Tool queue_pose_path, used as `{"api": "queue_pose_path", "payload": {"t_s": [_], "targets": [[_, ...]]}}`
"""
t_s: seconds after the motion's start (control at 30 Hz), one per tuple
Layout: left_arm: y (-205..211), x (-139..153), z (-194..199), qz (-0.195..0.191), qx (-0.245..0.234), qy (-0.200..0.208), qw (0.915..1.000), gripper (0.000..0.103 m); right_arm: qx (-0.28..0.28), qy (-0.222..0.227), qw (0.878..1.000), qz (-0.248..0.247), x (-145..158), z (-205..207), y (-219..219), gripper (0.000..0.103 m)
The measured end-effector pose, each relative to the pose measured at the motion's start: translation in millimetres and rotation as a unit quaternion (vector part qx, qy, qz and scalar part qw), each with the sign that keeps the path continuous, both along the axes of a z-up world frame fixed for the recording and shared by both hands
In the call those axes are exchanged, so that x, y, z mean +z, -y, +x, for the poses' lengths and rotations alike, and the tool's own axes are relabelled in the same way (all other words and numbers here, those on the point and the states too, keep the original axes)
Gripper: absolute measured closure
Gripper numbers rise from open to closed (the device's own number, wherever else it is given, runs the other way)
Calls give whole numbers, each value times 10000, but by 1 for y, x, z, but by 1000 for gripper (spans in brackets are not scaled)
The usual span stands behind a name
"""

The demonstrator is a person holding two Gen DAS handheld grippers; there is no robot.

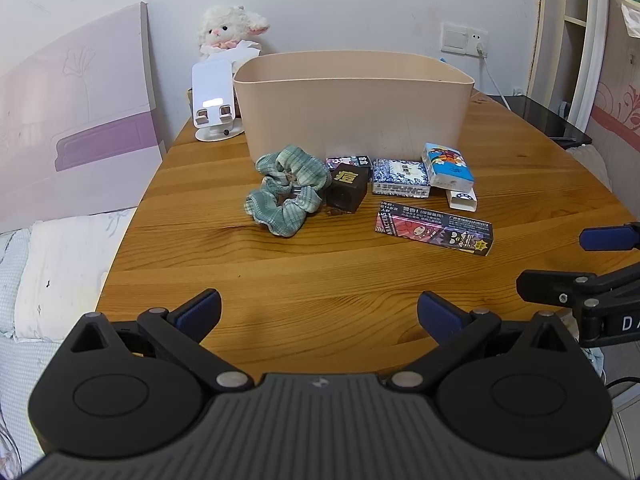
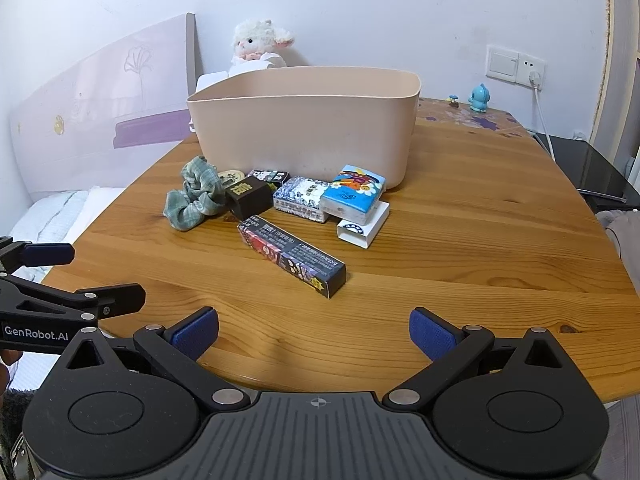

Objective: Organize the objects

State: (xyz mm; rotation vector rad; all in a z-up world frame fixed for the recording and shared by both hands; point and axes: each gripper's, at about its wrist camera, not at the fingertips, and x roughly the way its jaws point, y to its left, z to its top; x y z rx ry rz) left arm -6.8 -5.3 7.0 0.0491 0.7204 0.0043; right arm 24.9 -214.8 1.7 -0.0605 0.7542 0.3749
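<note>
Nearby, ribbed fabric scrunchie (image 1: 285, 192), smooth bin (image 1: 354, 106).

A beige bin (image 1: 356, 108) stands upright ahead of the open jaws, well apart from them. Before its front wall lie a green scrunchie (image 1: 282, 194), a dark cube box (image 1: 346, 187), a blue-white patterned box (image 1: 401, 178) and a blue tissue pack (image 1: 447, 164) atop a white box (image 1: 463, 198). Nearest the jaws, a long dark carton (image 1: 434, 228) lies flat.

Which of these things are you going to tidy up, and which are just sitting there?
For tidying: green scrunchie, dark cube box, blue-and-white box, tissue pack, long dark box, all in front of the beige bin.

Just sitting there: lamb plush, white phone stand, blue figurine.
</note>
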Motion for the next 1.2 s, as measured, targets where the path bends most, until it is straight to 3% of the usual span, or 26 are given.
{"api": "queue_pose_path", "payload": {"t_s": [1.2], "targets": [[-11, -8, 18, -32, 28, -8, 10000, 0, 148, -71, 9998, -64, -11, 21, -1, 0]]}}
